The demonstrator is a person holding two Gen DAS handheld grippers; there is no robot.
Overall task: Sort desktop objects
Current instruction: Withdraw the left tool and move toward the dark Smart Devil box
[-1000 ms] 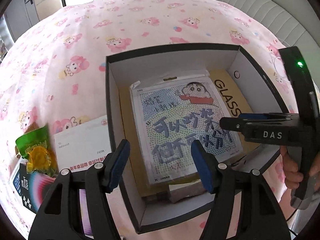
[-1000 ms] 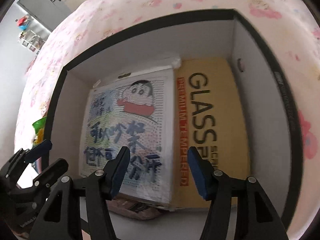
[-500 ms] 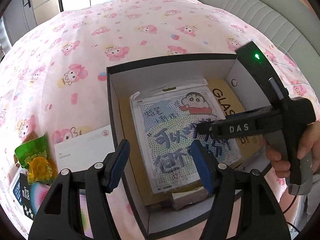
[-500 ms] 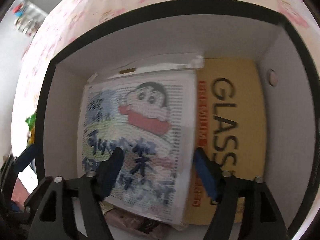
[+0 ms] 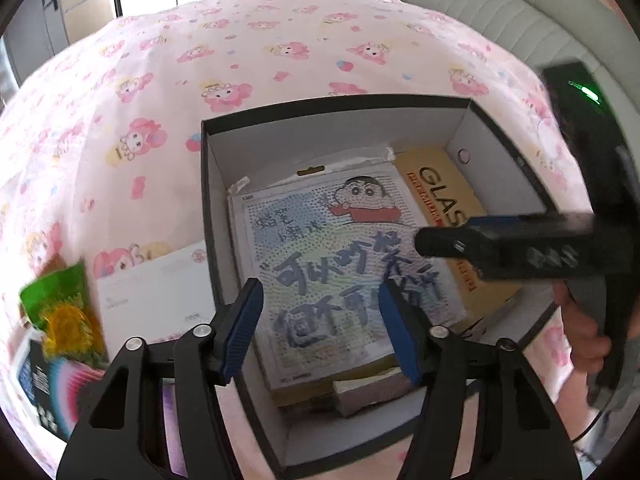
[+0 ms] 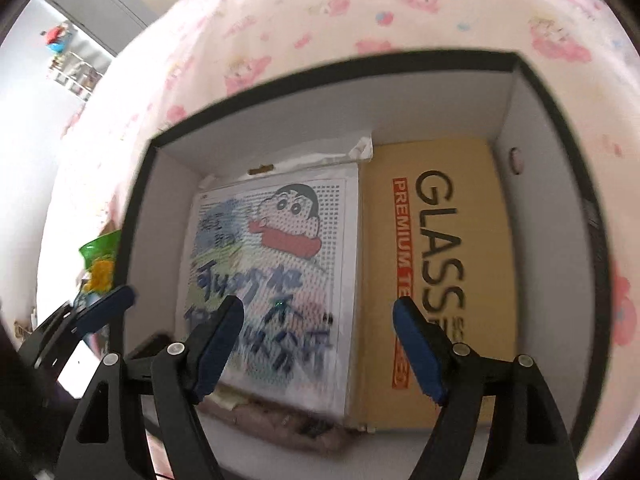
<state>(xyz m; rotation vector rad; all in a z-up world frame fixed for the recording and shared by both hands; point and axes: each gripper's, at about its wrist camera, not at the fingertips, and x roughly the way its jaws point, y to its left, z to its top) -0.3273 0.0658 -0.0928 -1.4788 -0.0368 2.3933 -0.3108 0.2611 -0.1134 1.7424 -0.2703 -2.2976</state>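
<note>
Right gripper (image 6: 316,344) jaws opening, empty, above cartoon sheet (image 6: 276,276) in box (image 6: 532,92); left gripper (image 5: 320,324) jaws closing, empty.

The tan box (image 6: 476,240) reads "GLASS"; its red strip (image 6: 401,256) reads "PREMIUM"

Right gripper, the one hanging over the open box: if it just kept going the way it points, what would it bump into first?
Probably the cartoon-print packet lying in the box, near its edge beside the GLASS package. The right gripper is open and empty.

A home bedroom: pink cartoon-print bedsheet (image 5: 240,60), padded grey headboard (image 5: 480,8).
</note>
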